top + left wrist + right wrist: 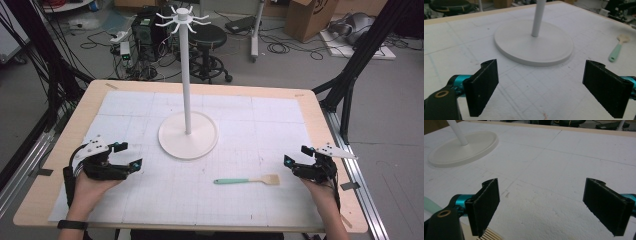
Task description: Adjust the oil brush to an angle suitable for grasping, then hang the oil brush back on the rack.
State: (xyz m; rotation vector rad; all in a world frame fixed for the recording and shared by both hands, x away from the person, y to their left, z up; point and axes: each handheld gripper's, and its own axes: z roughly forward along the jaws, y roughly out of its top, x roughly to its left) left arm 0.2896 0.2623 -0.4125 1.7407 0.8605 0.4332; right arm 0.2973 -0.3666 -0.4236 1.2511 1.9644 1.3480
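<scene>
A spatula [245,180] with a mint-green handle and a wooden head lies flat on the white grid mat [150,190], head toward the right. My right gripper [296,155] stands open just right of that head, nothing between its jaws. In the right gripper view the slotted wooden head [488,235] lies under the left jaw of the gripper [541,207]. My left gripper [128,155] rests open at the mat's left side, aimed at the stand. Its own view shows the jaws [540,87] wide apart over bare mat, with the spatula [617,48] far off to the right.
A tall white stand [186,75] with a ring of hooks on top rises from a round base [172,142] at the mat's middle. The wooden table edge [65,145] frames the mat. Stools, cables and boxes sit on the floor behind the table.
</scene>
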